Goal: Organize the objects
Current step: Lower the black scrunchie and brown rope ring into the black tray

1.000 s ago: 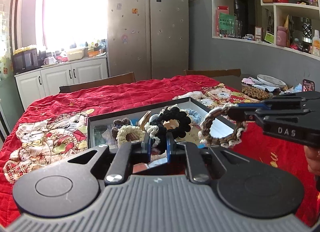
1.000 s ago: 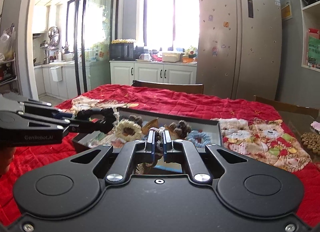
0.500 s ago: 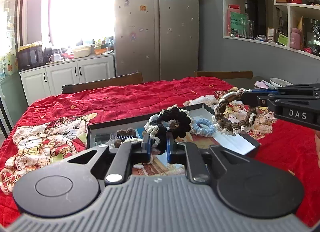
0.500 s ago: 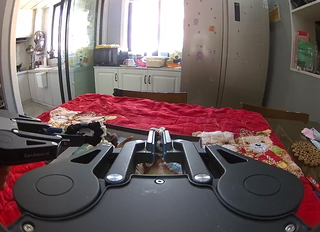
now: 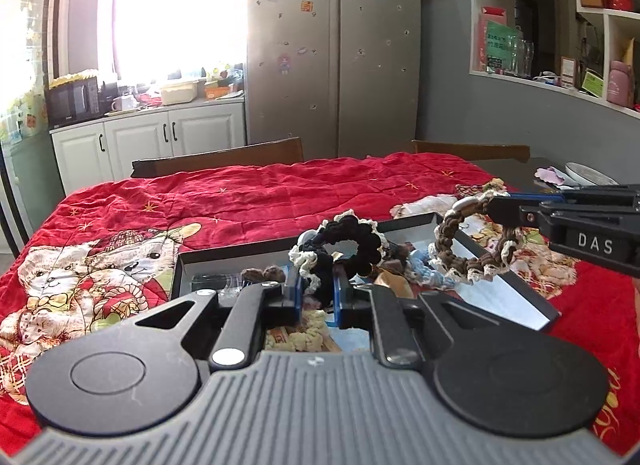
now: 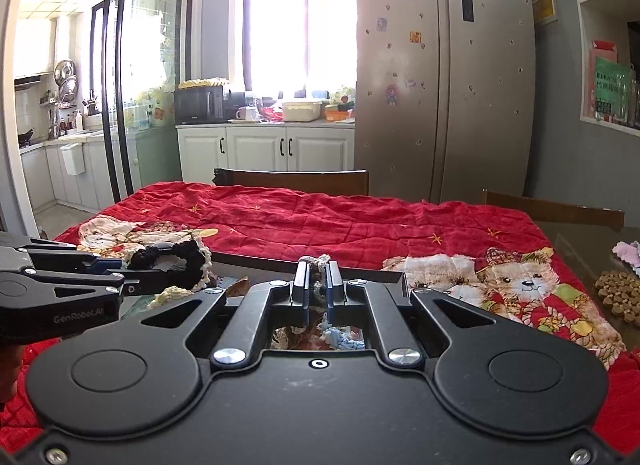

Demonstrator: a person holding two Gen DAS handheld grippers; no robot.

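My left gripper point(image 5: 318, 289) is shut on a black scrunchie with cream lace trim point(image 5: 354, 239), held up above the near end of a black tray point(image 5: 240, 249). From the right edge of the left wrist view my right gripper point(image 5: 494, 205) reaches in, shut on a brown scrunchie with cream trim point(image 5: 468, 257) that hangs over the tray's right side. In the right wrist view the right gripper point(image 6: 316, 277) pinches a bit of that brown scrunchie point(image 6: 320, 261). The left gripper point(image 6: 160, 265) comes in from the left with the black scrunchie point(image 6: 192, 261). Several more hair ties lie in the tray.
A red quilt with bear prints point(image 5: 248, 205) covers the table. Two wooden chairs point(image 6: 292, 181) stand at the far side. A brown beaded mat point(image 6: 618, 297) and a pink cloth point(image 6: 628, 253) lie on bare tabletop at the right. A white plate point(image 5: 588, 175) sits beyond.
Both grippers have drawn back from the tray with their scrunchies. In the left wrist view the tray slid right and the right gripper shifted rightward. In the right wrist view the tray sank behind the gripper body.
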